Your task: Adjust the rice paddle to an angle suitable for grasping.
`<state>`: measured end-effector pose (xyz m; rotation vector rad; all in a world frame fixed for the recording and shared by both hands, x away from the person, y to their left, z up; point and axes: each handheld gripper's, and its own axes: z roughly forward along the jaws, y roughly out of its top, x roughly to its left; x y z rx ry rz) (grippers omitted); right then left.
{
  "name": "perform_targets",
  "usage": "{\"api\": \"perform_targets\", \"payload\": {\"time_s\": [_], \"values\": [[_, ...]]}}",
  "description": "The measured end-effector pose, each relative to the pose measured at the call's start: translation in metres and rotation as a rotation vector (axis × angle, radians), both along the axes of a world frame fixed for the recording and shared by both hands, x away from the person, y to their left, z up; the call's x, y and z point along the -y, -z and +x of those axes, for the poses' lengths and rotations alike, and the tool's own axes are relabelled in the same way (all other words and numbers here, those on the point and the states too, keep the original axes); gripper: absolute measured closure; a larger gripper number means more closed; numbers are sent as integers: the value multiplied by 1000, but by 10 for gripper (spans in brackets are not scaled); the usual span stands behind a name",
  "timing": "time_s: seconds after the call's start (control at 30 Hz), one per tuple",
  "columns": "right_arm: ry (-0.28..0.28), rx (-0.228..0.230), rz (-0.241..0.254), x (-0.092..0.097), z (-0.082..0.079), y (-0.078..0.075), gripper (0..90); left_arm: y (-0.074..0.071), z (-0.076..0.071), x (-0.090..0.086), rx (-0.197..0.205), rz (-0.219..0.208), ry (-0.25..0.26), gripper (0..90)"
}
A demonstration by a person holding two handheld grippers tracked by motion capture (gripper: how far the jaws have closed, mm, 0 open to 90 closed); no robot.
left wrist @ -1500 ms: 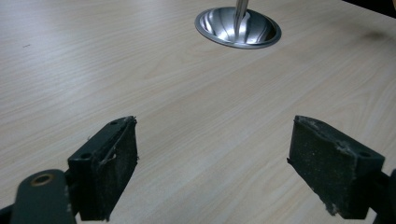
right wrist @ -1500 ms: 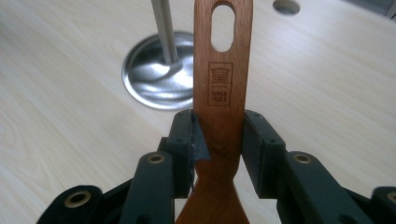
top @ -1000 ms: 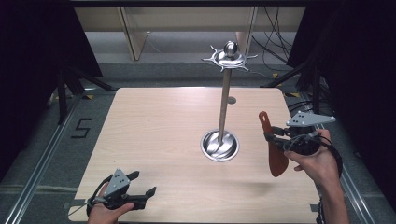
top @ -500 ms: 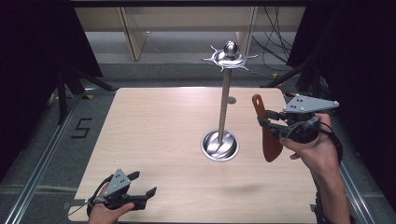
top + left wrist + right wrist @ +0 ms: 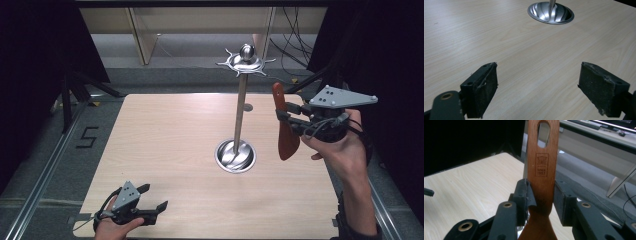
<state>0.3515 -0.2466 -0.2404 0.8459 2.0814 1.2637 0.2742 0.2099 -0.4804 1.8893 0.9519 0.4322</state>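
- Wooden spatula (image 5: 286, 131) is pinched by its handle in your right gripper (image 5: 292, 121), off the table (image 5: 165, 135), blade down, beside the steel stand (image 5: 240, 107).
- Hanging it by the handle hole on a top hook looks still undone.
- Your left gripper (image 5: 150, 200) rests near the table's front edge, jaws spread, nothing between them.
- No containers; the stand's dished base (image 5: 551, 15) is bare.

One wooden spatula (image 5: 286, 131) at right, one metal hanging stand (image 5: 240, 112) mid-table, two handheld grippers, left gripper (image 5: 152, 200) near, right gripper (image 5: 281, 116), possibly one small disc (image 5: 248, 107) far.
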Motion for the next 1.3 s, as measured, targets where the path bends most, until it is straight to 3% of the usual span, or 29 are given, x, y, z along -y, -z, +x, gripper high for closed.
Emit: {"api": "perform_targets", "payload": {"time_s": [0.03, 0.07, 0.1, 0.13, 0.17, 0.2, 0.47, 0.5, 1.0, 1.03, 1.23, 1.3], "values": [[-1, -9, 1, 0, 0, -2, 671, 0, 0, 0, 0, -2, 1, 148], [2, 32, 4, 0, 1, -6, 671, 1, 0, 1, 0, -8, 9, 148], [2, 32, 4, 0, 1, -6, 671, 1, 0, 1, 0, -8, 9, 148], [0, 4, 17, -1, 1, -7, 671, 1, 0, 1, 2, -9, 8, 148], [3, 38, 12, -1, 2, -9, 670, 0, 0, 0, 0, 0, 0, 148], [6, 5, 18, -2, 0, -11, 670, 0, 0, 0, 1, 0, -1, 148], [-3, 46, 29, -8, 7, -20, 671, 1, 0, 1, -1, -7, 9, 148], [-2, 28, 36, -10, 6, -20, 671, 1, 0, 1, 1, -10, 8, 148], [-18, 9, 44, -19, 23, -16, 670, -1, -1, 0, 6, 14, 11, 148], [-20, 2, 51, -19, 24, -16, 670, 0, 0, 1, 3, -10, 10, 148], [-18, 9, 51, -24, 29, -12, 670, 0, 0, 0, 3, -6, 10, 148], [-22, -17, 59, -25, 30, -12, 669, 0, 0, 0, 4, -9, 10, 148]]}}
